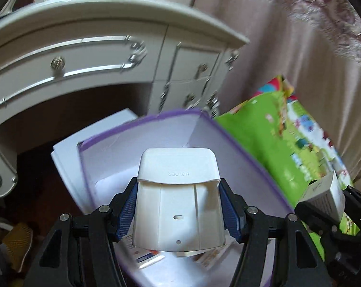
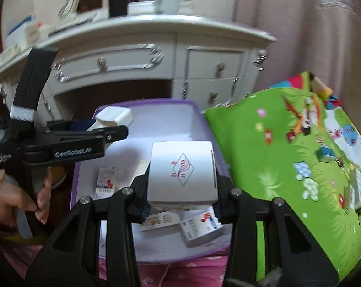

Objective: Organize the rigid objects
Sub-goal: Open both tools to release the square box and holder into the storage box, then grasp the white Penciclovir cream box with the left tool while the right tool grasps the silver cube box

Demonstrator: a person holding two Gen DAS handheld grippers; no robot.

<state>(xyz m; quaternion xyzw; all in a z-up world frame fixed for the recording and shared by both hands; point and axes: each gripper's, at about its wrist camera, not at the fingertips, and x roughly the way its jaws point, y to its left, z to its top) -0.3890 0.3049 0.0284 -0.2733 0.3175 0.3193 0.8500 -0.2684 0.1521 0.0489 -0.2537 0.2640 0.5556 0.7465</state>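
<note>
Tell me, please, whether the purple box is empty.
Not empty: the purple box has small cartons lying on its floor.

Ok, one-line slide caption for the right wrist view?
Right tongs grip a white carton over the purple-rimmed box; left tongs carry a white plastic piece.

A white plastic holder (image 1: 178,201) is gripped between blue ribbed pads (image 1: 229,211) on black fingers. A white carton (image 2: 182,169) is printed with a red and green diamond emblem. A white box (image 1: 240,148) is edged in purple. A bright green mat (image 2: 288,162) is patterned with cartoon flowers and figures. A cream dresser (image 2: 156,55) is trimmed in silver.
</note>
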